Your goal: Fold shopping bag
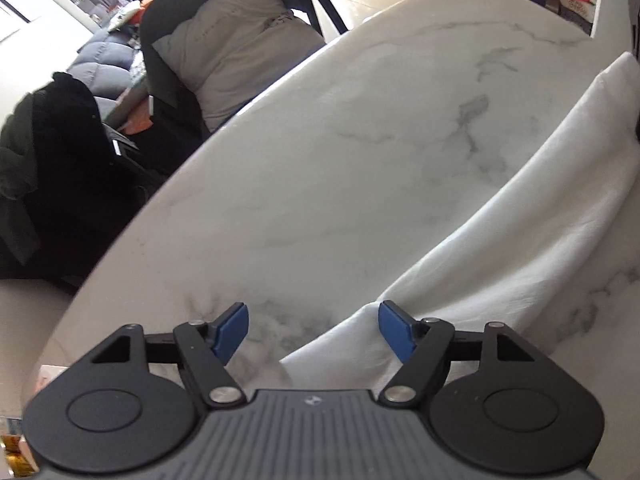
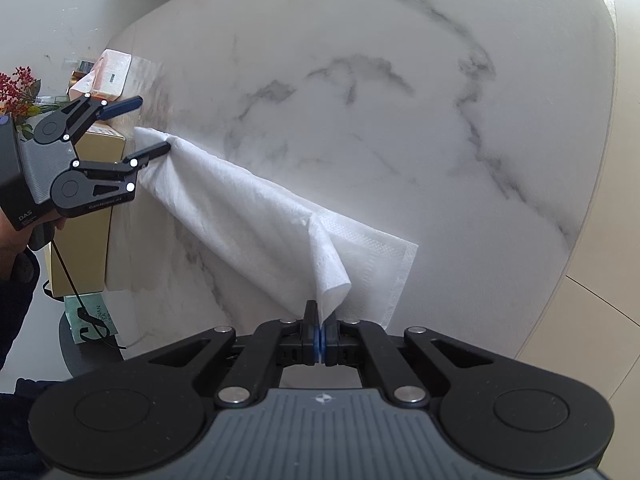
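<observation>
A white non-woven shopping bag (image 2: 248,208) lies as a long folded strip on the white marble table (image 2: 400,100). My right gripper (image 2: 321,320) is shut on a raised fold at the bag's near end, which lifts that end off the table. At the bag's far end my left gripper (image 2: 154,124) is open, with its lower finger against the cloth edge. In the left wrist view the left gripper (image 1: 313,330) stands open just above the table. A corner of the bag (image 1: 520,220) lies under and between its blue pads (image 1: 394,334), which do not press on it.
The table's curved edge (image 1: 168,184) runs along the left. Beyond it stand a chair with a beige cushion (image 1: 232,48) and one draped in dark clothing (image 1: 60,128). A cardboard box (image 2: 84,220), a tissue pack (image 2: 112,74) and red berries (image 2: 16,84) sit by the left gripper.
</observation>
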Tool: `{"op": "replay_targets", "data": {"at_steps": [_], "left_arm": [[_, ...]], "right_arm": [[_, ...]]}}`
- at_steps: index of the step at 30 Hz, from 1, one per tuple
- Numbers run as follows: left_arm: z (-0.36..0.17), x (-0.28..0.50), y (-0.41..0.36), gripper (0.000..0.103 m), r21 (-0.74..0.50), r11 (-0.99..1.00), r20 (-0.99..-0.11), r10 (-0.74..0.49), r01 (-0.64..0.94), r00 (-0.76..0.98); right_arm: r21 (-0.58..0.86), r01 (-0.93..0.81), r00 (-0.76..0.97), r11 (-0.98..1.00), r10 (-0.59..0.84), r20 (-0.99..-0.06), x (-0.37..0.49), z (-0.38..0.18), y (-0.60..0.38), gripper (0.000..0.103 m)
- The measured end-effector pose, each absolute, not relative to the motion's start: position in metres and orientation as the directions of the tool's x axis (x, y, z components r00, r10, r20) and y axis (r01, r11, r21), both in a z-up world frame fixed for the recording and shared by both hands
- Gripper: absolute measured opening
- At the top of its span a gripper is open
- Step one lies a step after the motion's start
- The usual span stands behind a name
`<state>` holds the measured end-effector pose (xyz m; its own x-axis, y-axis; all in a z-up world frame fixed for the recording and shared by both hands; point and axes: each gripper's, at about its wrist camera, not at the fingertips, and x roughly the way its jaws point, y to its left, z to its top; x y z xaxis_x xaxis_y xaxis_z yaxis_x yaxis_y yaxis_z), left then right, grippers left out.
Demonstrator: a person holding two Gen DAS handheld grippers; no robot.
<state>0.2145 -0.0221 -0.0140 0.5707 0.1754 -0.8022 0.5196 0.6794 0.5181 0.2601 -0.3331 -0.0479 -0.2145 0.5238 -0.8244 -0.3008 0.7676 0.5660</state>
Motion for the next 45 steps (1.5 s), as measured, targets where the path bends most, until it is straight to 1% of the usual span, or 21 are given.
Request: {"op": "replay_targets", "data": {"at_steps": [2,3,12,17,21,24,27,28,32,35,42,45], "left_arm": [[-0.017,0.21,-0.025,0.065,0.567,0.641,-0.772,0.194,0.518,0.605],[-0.018,0.208,-0.027,0.061,0.574,0.633,-0.767,0.194,0.519,0.612],[-0.028,0.194,-0.031,0.062,0.667,0.552,-0.698,0.225,0.501,0.68],[-0.013,0.189,-0.025,0.062,0.711,0.563,-0.626,0.233,0.422,0.745],[0.006,0.167,-0.034,0.062,0.738,0.55,-0.546,0.148,0.391,0.824],[0.011,0.141,-0.049,0.063,0.731,0.537,-0.527,0.052,0.421,0.849],[0.012,0.117,-0.058,0.064,0.697,0.548,-0.542,-0.022,0.463,0.84],[0.01,0.111,-0.06,0.068,0.682,0.547,-0.557,-0.041,0.485,0.83],[-0.007,0.117,-0.058,0.068,0.624,0.568,-0.628,-0.045,0.537,0.777],[-0.01,0.137,-0.05,0.068,0.538,0.625,-0.69,-0.059,0.565,0.722],[-0.013,0.164,-0.03,0.068,0.353,0.711,-0.78,-0.136,0.608,0.611],[-0.011,0.176,-0.016,0.068,0.213,0.776,-0.826,-0.181,0.593,0.534]], "right_arm": [[0.563,-0.305,-0.213,0.768,0.522,-0.826,0.26,-0.048,-0.333,0.0],[0.562,-0.308,-0.212,0.768,0.521,-0.827,0.259,-0.048,-0.332,0.0],[0.551,-0.325,-0.214,0.769,0.507,-0.835,0.259,-0.045,-0.33,0.0],[0.536,-0.344,-0.219,0.771,0.489,-0.844,0.259,-0.044,-0.325,0.0],[0.532,-0.348,-0.219,0.772,0.484,-0.847,0.259,-0.043,-0.324,0.0],[0.531,-0.343,-0.215,0.774,0.486,-0.847,0.259,-0.044,-0.325,0.0],[0.527,-0.343,-0.21,0.777,0.484,-0.85,0.258,-0.044,-0.324,0.0],[0.526,-0.344,-0.209,0.778,0.482,-0.851,0.258,-0.044,-0.324,0.0],[0.525,-0.346,-0.212,0.778,0.48,-0.851,0.259,-0.044,-0.324,0.0],[0.521,-0.348,-0.212,0.779,0.476,-0.853,0.259,-0.044,-0.323,0.0],[0.516,-0.352,-0.212,0.781,0.47,-0.857,0.259,-0.043,-0.322,0.0],[0.519,-0.349,-0.215,0.78,0.473,-0.854,0.259,-0.044,-0.323,0.0]]}}
